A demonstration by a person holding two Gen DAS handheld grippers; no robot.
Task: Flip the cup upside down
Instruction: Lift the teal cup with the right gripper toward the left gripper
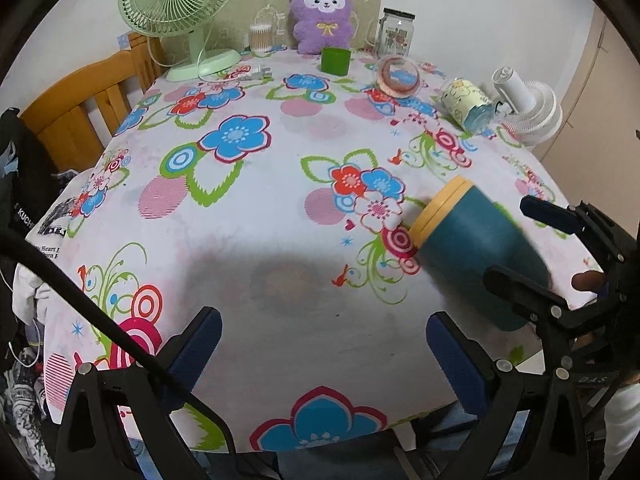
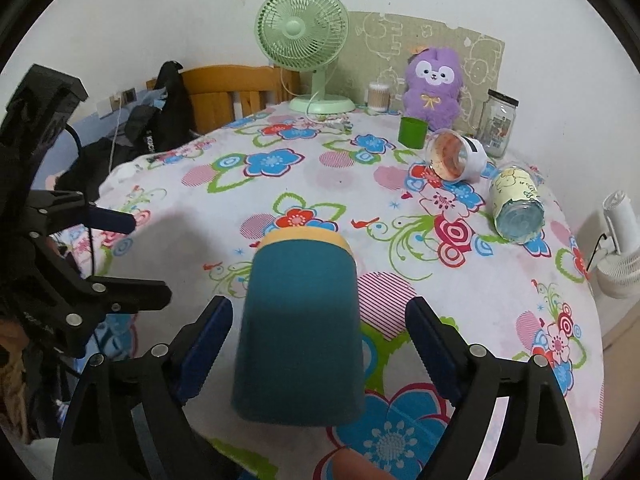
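Cup (image 2: 298,332): teal, yellow rim, on side on cloth (image 2: 248,184), rim away. R gripper (image 2: 318,354) wide open, straddling it, no contact. L gripper (image 1: 324,356) open, empty. I judge cup light, stiff plastic; take mid-body.

home: floral tablecloth (image 1: 256,208), plush toy (image 1: 322,16), fan (image 1: 180,4)

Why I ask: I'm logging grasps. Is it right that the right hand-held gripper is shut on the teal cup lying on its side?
Not quite: the right hand-held gripper is open, its fingers apart on either side of the teal cup, as the right wrist view shows. The cup does lie on its side.
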